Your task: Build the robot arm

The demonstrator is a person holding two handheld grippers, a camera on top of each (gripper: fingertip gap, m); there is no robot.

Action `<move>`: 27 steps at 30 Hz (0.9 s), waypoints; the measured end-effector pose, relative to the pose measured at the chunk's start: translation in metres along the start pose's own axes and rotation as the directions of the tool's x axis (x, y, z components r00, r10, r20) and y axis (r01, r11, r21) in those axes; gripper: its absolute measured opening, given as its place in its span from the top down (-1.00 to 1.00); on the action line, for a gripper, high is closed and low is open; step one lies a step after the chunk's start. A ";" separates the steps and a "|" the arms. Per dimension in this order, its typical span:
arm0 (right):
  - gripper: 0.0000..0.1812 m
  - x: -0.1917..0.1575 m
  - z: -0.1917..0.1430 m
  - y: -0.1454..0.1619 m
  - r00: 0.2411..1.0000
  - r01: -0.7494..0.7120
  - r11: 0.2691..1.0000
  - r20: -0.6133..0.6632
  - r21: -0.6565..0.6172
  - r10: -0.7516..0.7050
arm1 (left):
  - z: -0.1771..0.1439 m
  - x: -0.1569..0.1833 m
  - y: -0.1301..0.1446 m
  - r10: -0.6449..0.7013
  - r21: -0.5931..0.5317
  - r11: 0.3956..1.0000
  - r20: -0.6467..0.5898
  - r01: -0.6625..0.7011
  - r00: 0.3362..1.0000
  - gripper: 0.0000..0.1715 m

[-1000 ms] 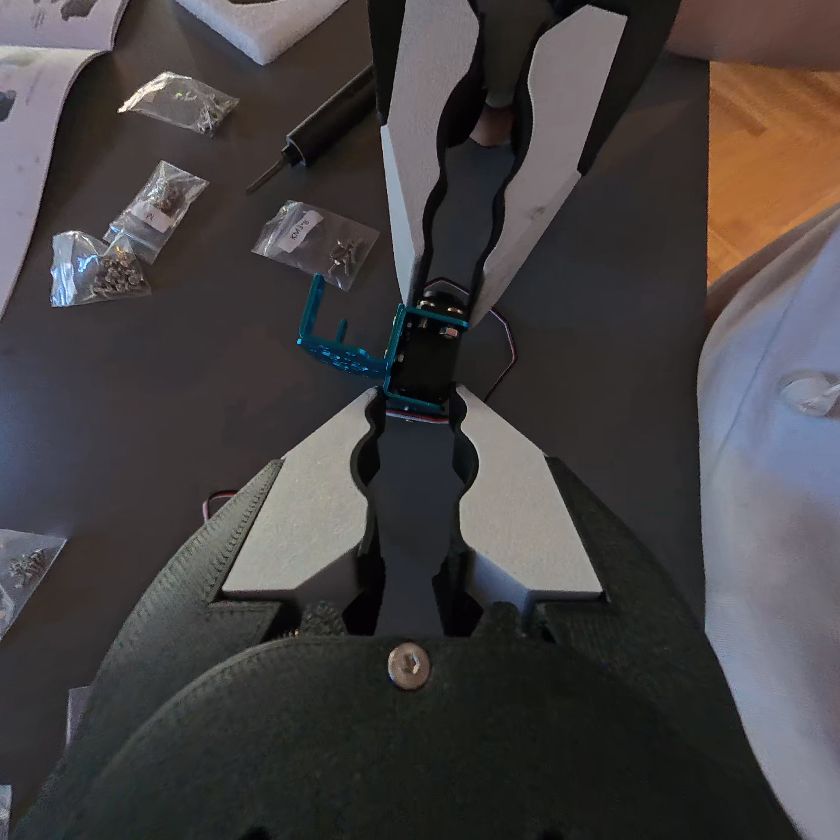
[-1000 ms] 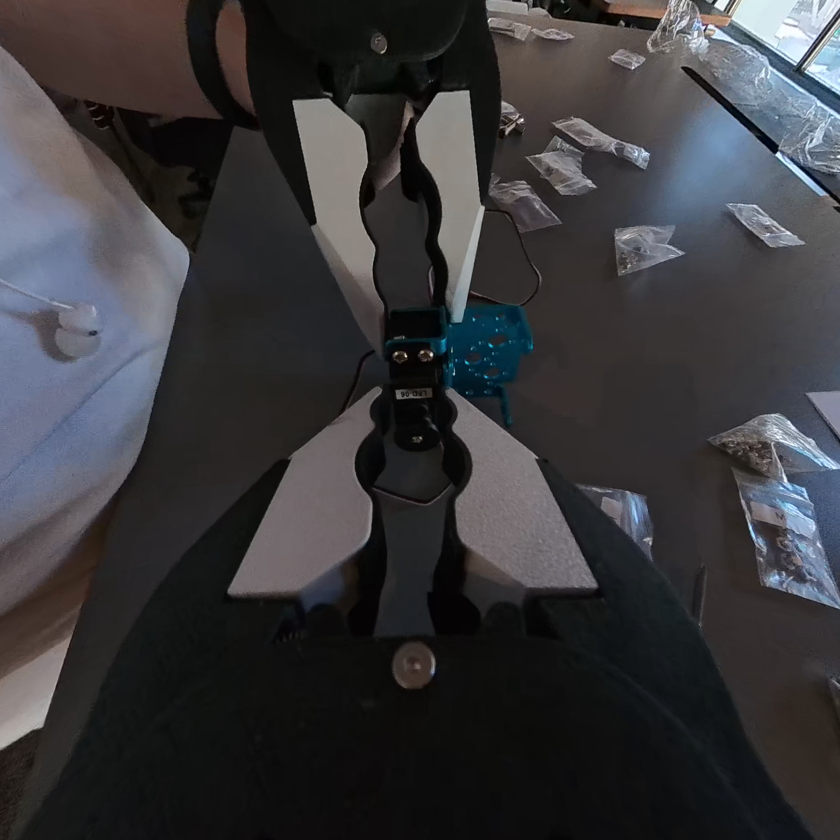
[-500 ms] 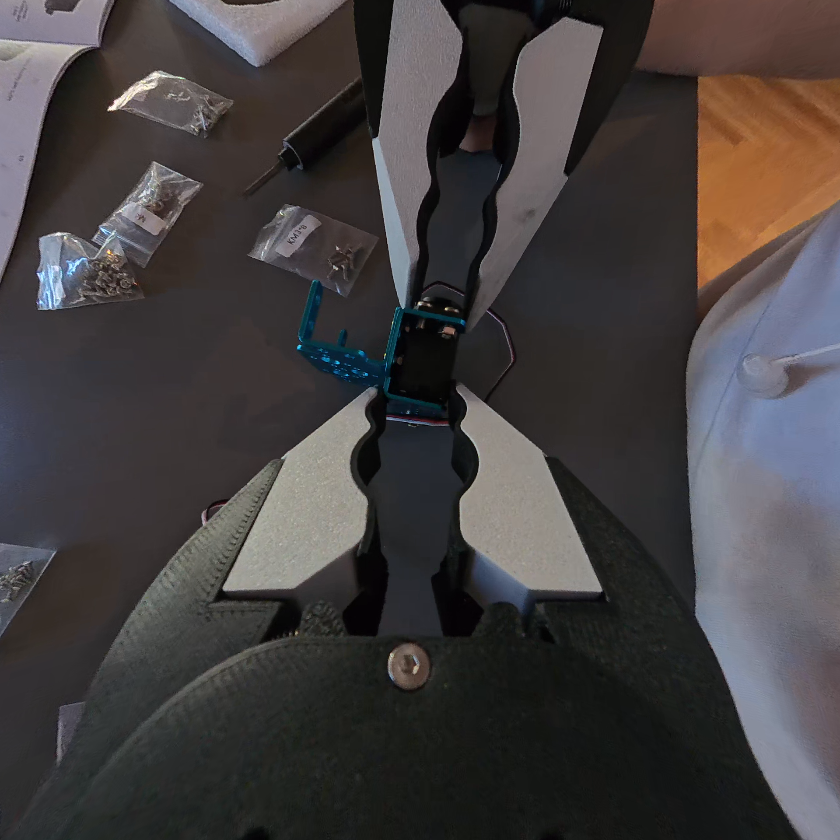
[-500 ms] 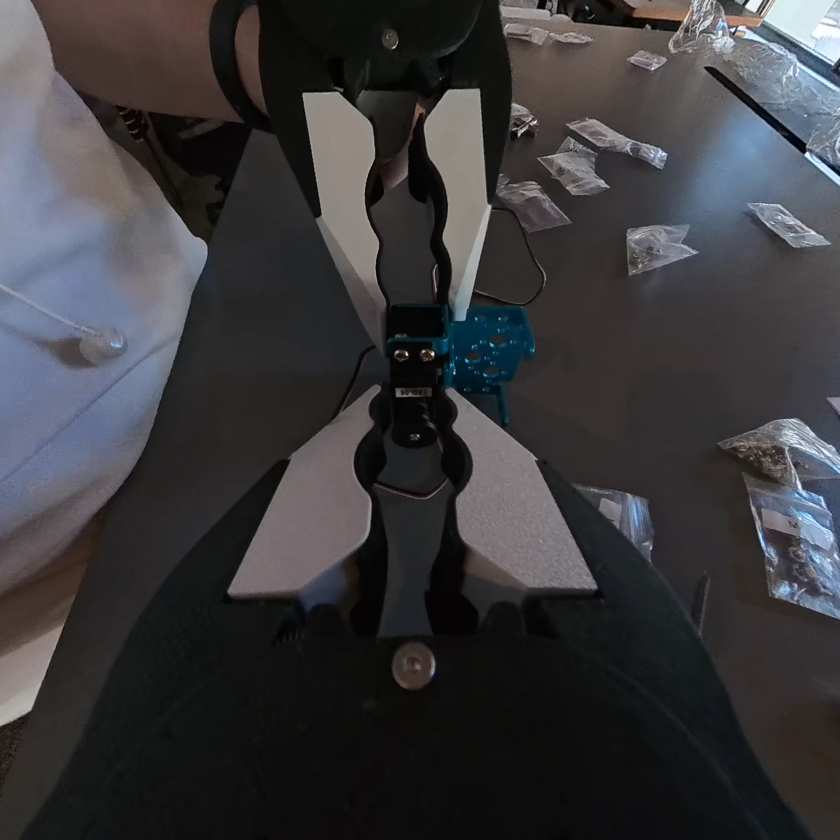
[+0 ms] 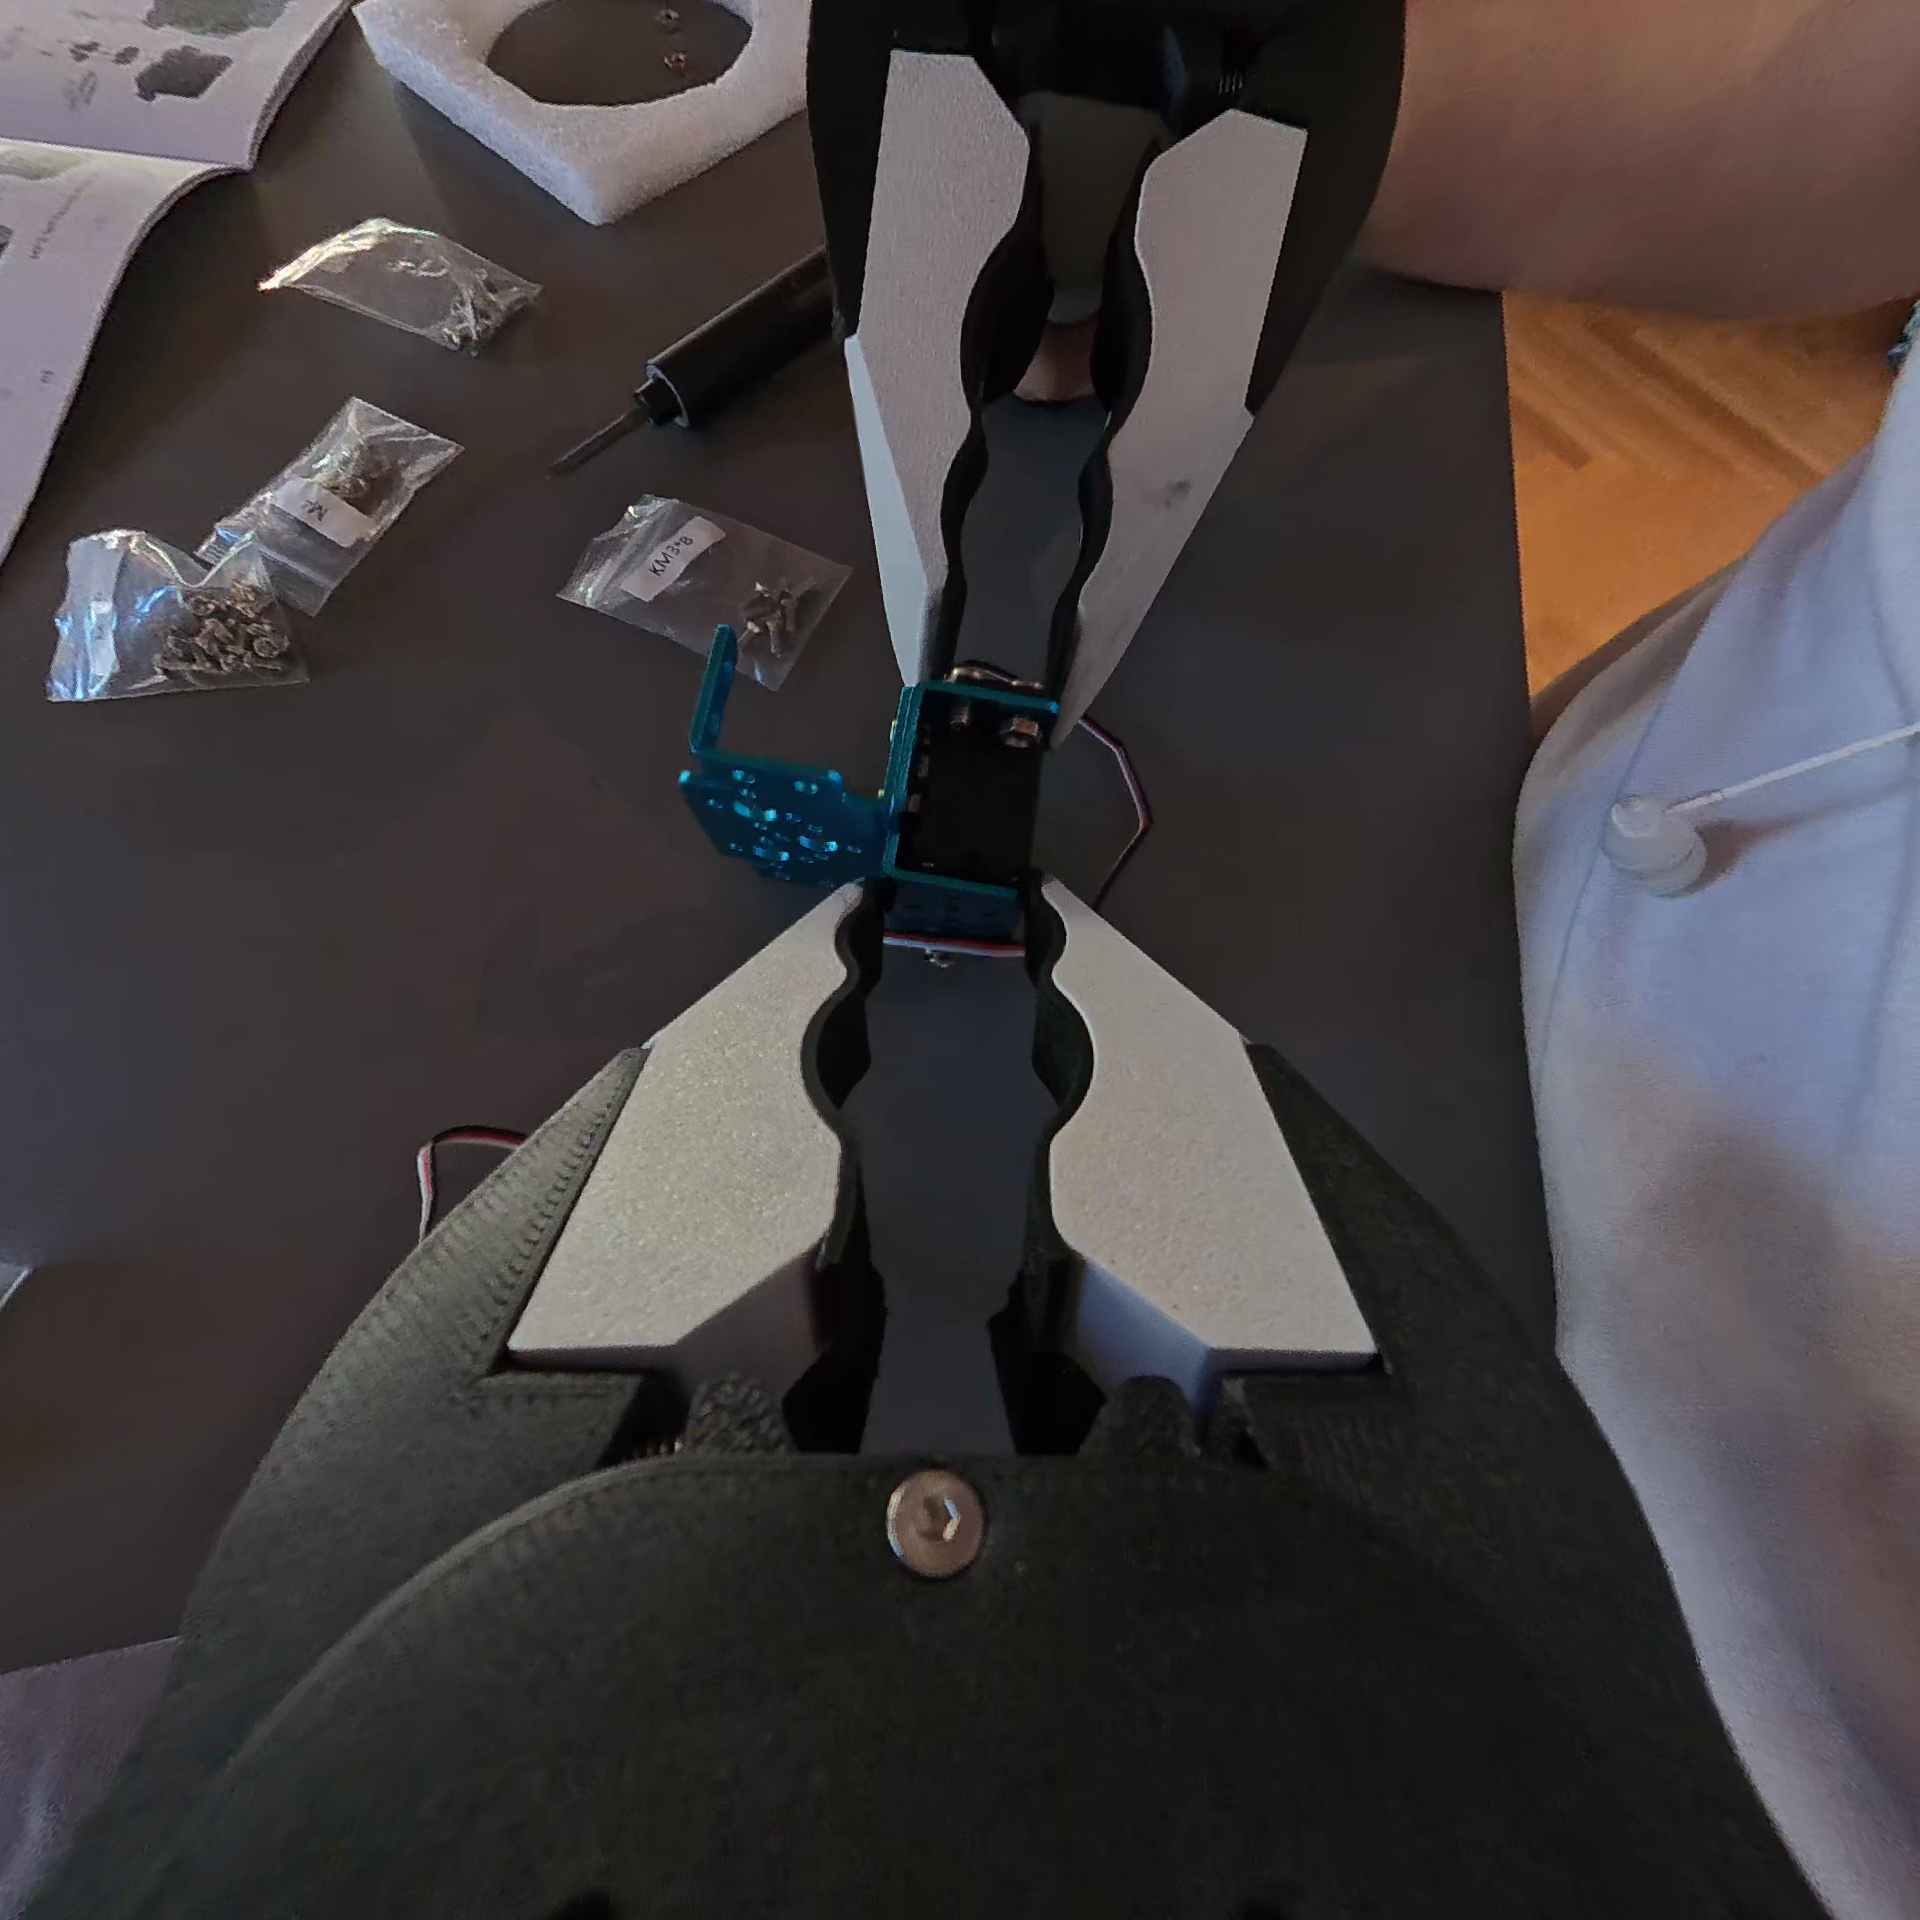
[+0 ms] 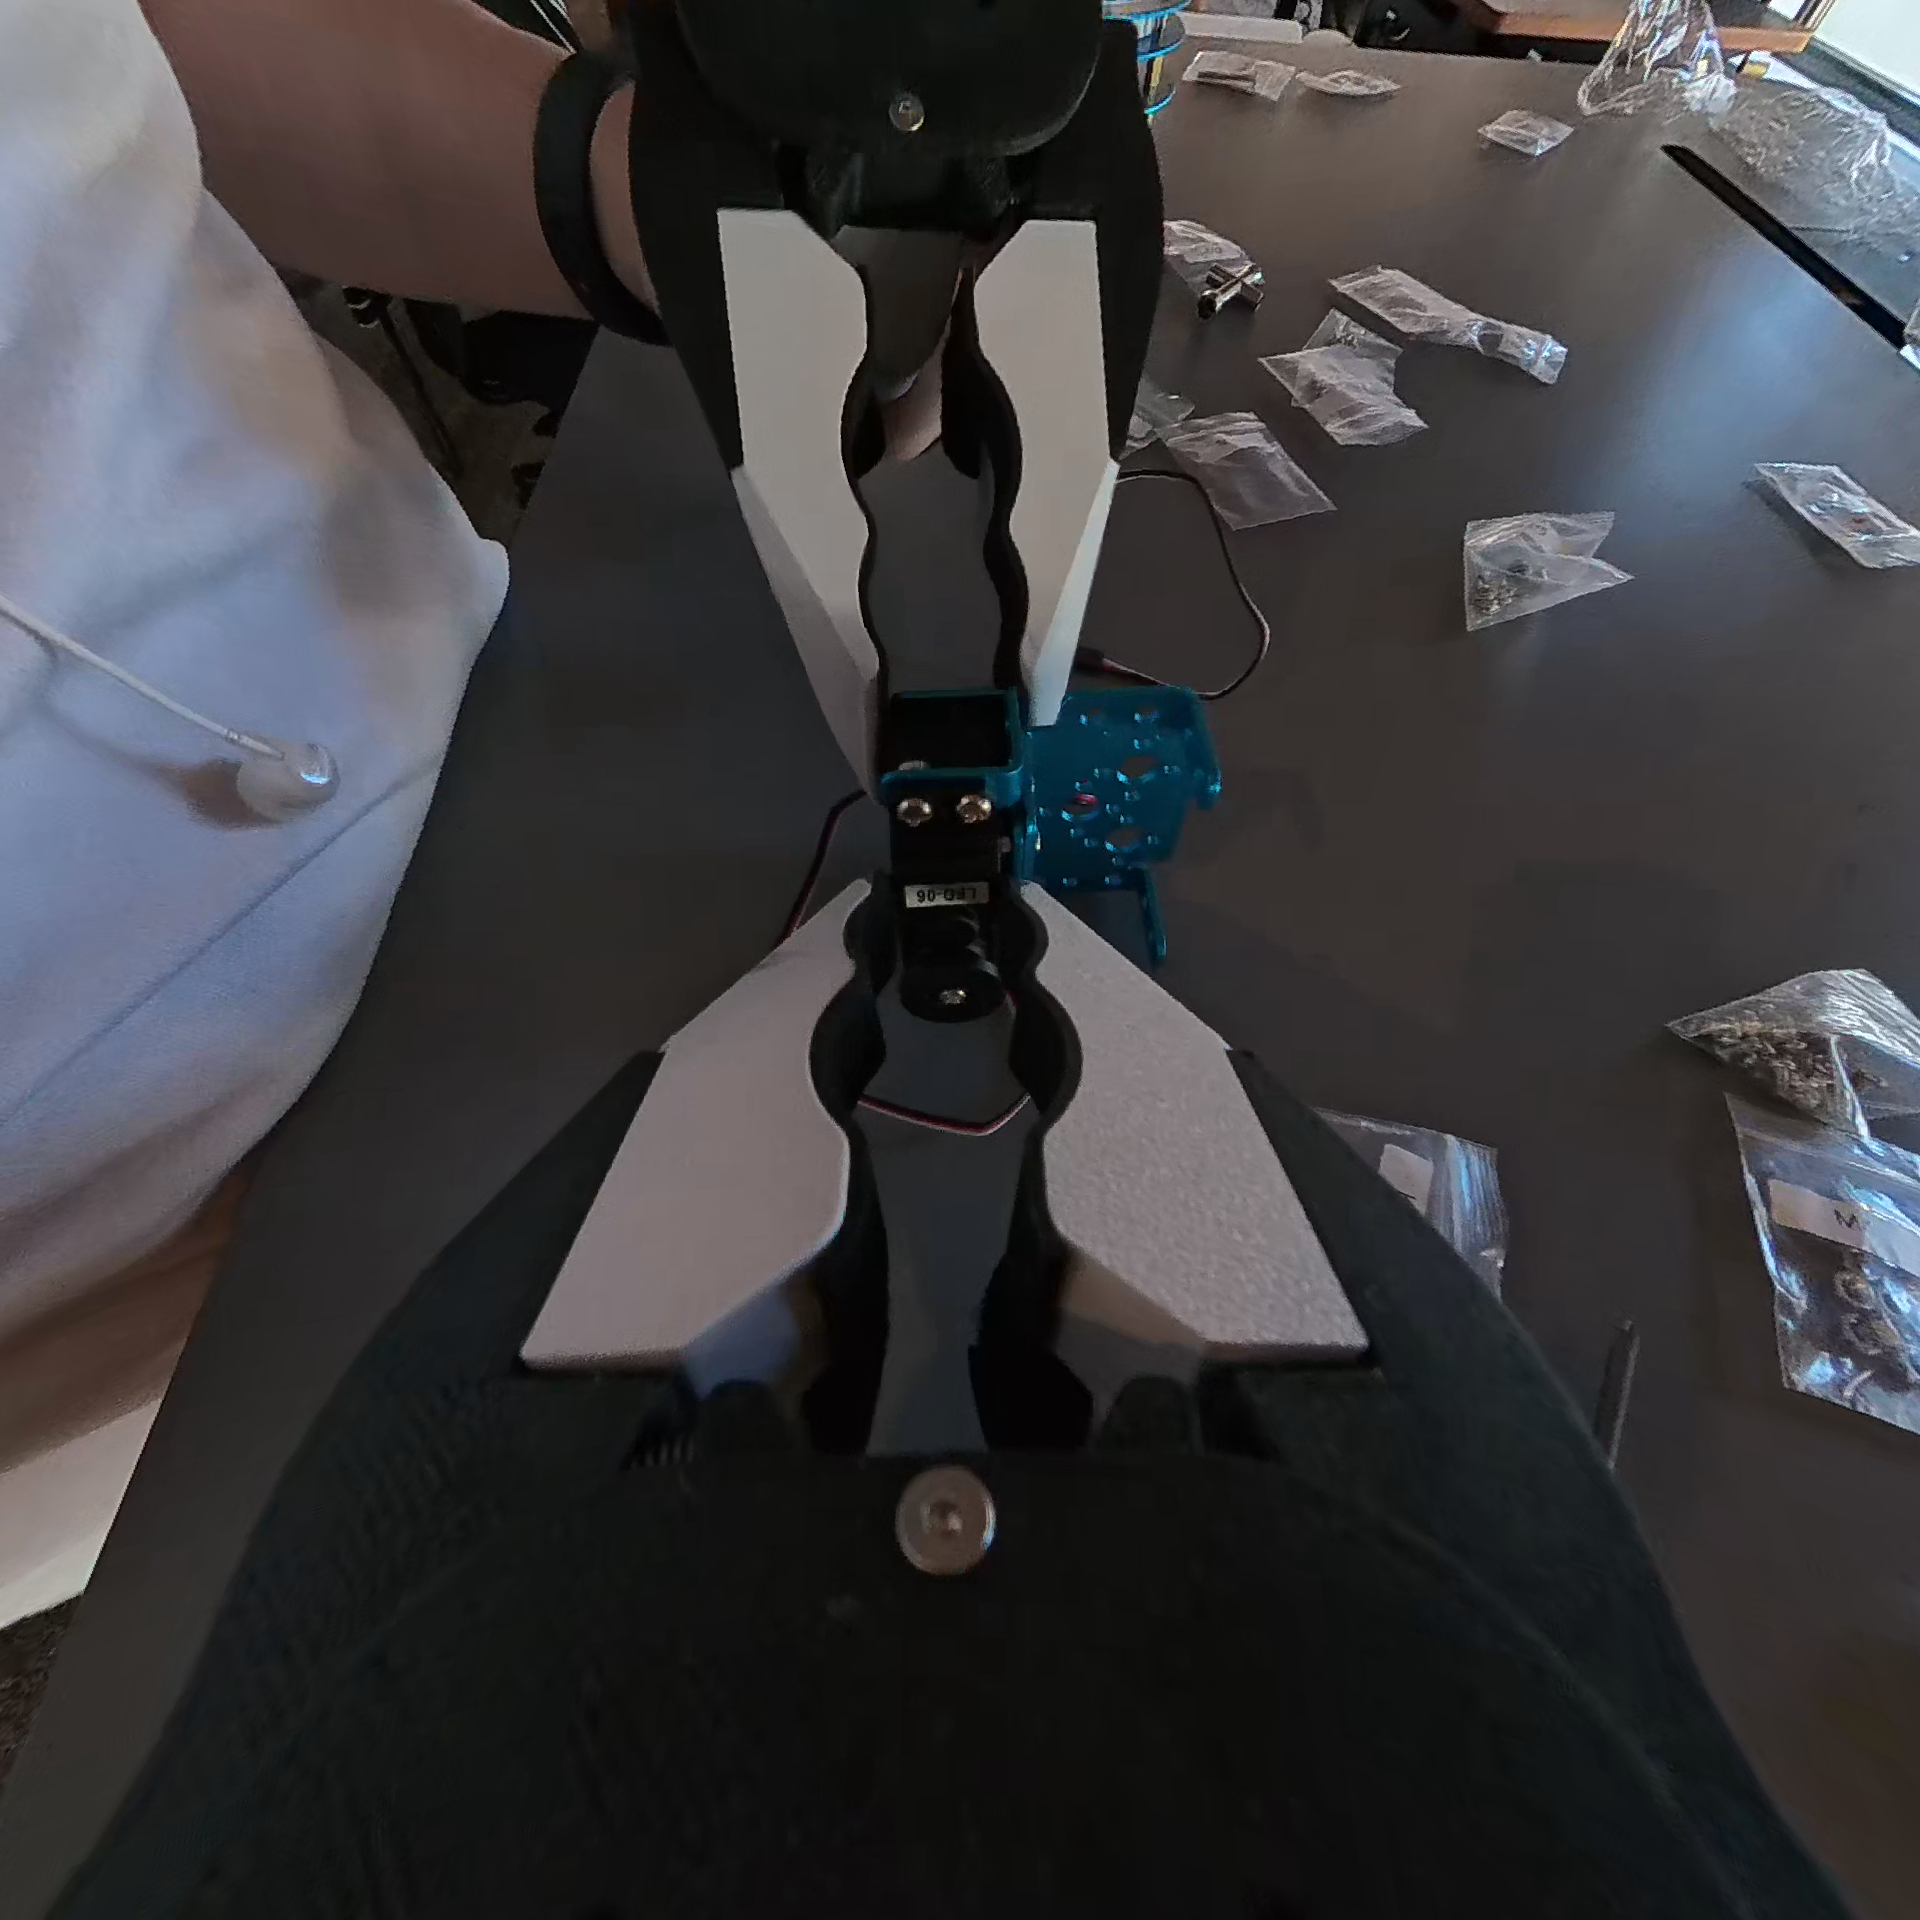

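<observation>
A black servo point(image 5: 971, 790) sits in a blue metal bracket point(image 5: 774, 821) with a perforated plate and an upright tab, held just above the dark table point(image 5: 364, 935). My left gripper point(image 5: 951, 914) is shut on the near end of the bracket around the servo. My right gripper point(image 5: 997, 670) comes in from the opposite side and is shut on the servo's far end. In the right wrist view my right gripper point(image 6: 945, 904) clamps the servo point(image 6: 940, 847) at its labelled end. The left gripper point(image 6: 956, 717) holds the far end, and the bracket point(image 6: 1117, 790) sticks out to the right. A thin wire point(image 6: 1242, 613) trails from the servo.
Several clear bags of screws point(image 5: 707, 582) point(image 6: 1538, 566) lie on the table. A black screwdriver point(image 5: 717, 353), a white foam block point(image 5: 623, 114) and an open booklet point(image 5: 62, 239) are at the far left. A person's white shirt point(image 5: 1714, 1039) is close on the right, by the table edge point(image 5: 1512, 520). Less than 4 cm separates the two grippers' tips.
Both grippers keep their hold on the servo and bracket. The held pair has shifted slightly over the table, and the earbud on the person's shirt has swung.
</observation>
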State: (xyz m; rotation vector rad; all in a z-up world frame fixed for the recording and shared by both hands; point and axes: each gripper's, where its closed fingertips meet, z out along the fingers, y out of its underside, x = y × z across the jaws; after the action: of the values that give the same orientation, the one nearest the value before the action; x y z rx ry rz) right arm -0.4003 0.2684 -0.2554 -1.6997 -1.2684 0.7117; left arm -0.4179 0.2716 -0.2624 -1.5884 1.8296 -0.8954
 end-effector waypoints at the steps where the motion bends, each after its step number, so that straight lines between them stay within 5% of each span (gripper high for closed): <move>1: 0.78 0.000 -0.001 0.001 1.000 -0.002 1.000 0.005 -0.001 0.002 | -0.002 0.000 0.000 -0.005 0.003 1.000 -0.009 0.005 1.000 0.68; 7: 0.78 0.000 -0.001 0.001 1.000 -0.004 1.000 0.028 -0.001 0.004 | -0.005 -0.003 -0.006 0.044 0.003 0.999 0.001 -0.044 0.999 0.53; 10: 0.79 0.000 -0.001 0.001 1.000 -0.002 1.000 0.030 0.000 0.002 | -0.002 0.001 -0.009 0.084 -0.006 0.996 -0.010 -0.084 0.996 0.69; 18: 0.79 0.001 0.000 0.000 1.000 -0.019 0.998 0.010 -0.065 0.019 | -0.001 0.000 -0.008 0.089 -0.045 0.995 -0.007 -0.089 0.996 0.69; 27: 0.78 0.002 0.000 0.000 1.000 0.001 1.000 0.027 0.002 -0.001 | -0.002 0.000 -0.007 0.064 0.007 0.998 -0.002 -0.064 0.998 0.69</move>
State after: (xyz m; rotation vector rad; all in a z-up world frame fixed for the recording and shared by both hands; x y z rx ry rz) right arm -0.3994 0.2703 -0.2556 -1.6934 -1.2867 0.7375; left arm -0.4153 0.2712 -0.2558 -1.5163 1.8655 -0.8743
